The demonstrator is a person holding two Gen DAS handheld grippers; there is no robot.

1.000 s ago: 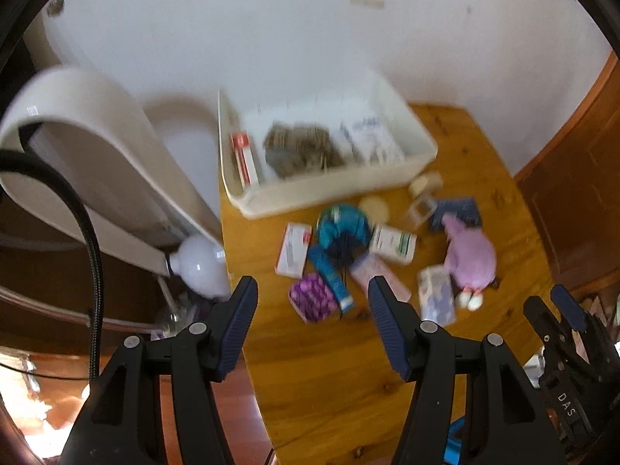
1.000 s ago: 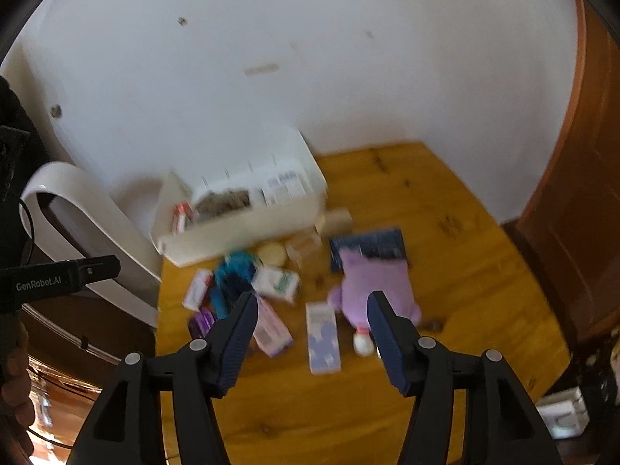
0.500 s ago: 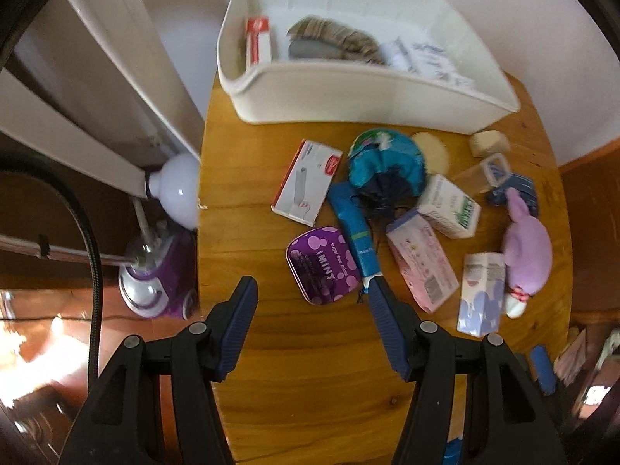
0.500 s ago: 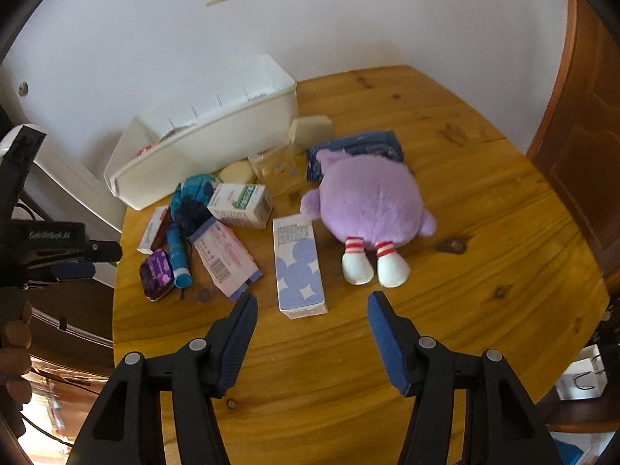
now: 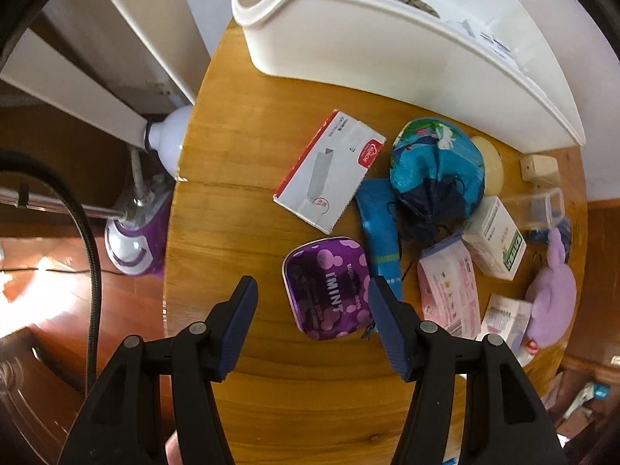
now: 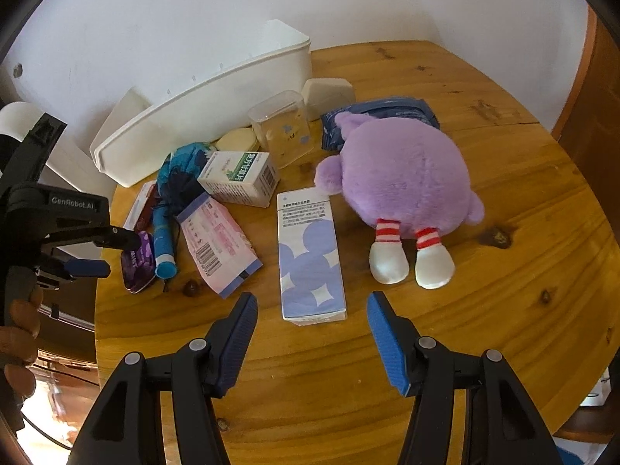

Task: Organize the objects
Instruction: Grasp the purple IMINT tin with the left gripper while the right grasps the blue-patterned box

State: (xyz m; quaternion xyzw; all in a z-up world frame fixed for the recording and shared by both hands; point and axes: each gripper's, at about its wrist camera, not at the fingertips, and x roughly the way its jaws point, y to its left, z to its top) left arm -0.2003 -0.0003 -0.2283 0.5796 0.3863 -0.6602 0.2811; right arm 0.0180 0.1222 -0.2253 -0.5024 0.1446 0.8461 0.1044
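A round wooden table (image 5: 240,178) holds scattered items below a white bin (image 5: 387,50). My left gripper (image 5: 312,294) hangs open just above a purple mint tin (image 5: 327,296), its fingers either side of it. Nearby lie a red-and-white box (image 5: 329,170), a blue tube (image 5: 379,232) and a blue pouch (image 5: 438,166). My right gripper (image 6: 312,310) is open, just in front of a white box with lilac circles (image 6: 310,255). A purple plush toy (image 6: 403,182) lies to its right, a pink packet (image 6: 217,244) to its left. The left gripper (image 6: 104,248) shows over the tin (image 6: 135,263).
A green-and-white box (image 6: 240,174), a clear plastic container (image 6: 283,131), a cream disc (image 6: 236,140) and a dark blue packet (image 6: 387,110) crowd the area beside the bin (image 6: 217,100). A purple-and-white appliance (image 5: 131,240) stands on the floor left of the table edge.
Both grippers have dropped closer to the table over the last second. The left one now sits right over the purple tin; the right one has closed in on the lilac-circle box.
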